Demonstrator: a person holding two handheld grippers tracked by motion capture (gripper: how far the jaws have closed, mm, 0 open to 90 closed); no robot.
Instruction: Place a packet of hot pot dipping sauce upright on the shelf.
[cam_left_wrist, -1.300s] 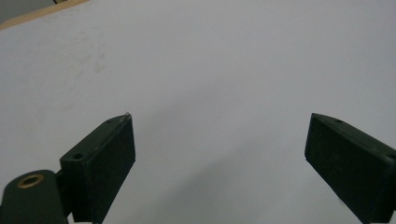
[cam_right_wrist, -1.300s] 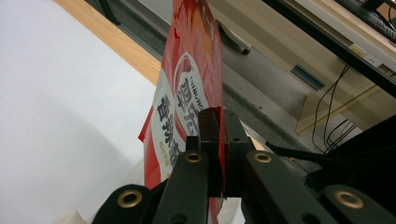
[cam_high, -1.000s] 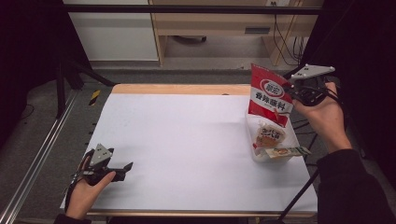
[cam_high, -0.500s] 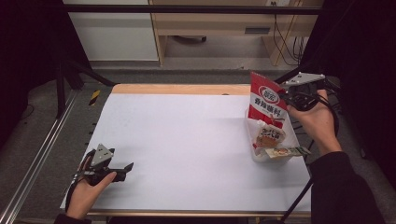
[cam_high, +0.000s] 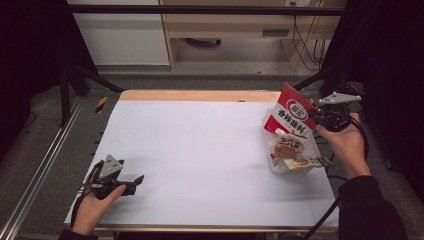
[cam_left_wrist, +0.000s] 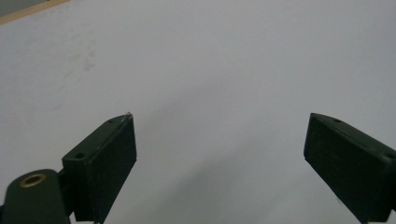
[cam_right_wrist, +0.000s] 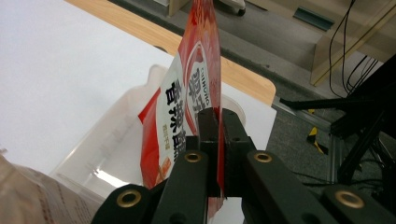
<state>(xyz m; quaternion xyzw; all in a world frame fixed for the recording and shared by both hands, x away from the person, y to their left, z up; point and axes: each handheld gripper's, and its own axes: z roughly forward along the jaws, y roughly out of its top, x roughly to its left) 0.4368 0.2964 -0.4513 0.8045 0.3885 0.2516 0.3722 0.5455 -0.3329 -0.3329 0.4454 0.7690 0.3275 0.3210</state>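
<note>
We see the right hand-held gripper (cam_high: 316, 116) at the far right edge of the white worktop (cam_high: 200, 150), its jaws clenched on the edge of a red snack bag (cam_high: 289, 113) printed with white characters. In the right gripper view the two black jaws meet flat on the bag's thin side (cam_right_wrist: 198, 88), which stands upright between them. The bag rises out of a clear plastic container (cam_high: 280, 162) (its rim is pale and hard to trace), beside two smaller packets (cam_high: 290, 147) lying in it. The left hand-held gripper (cam_high: 131, 181) rests low at the near left corner of the worktop, well apart from the bag, its jaws spread wide over bare white surface with nothing between them.
</note>
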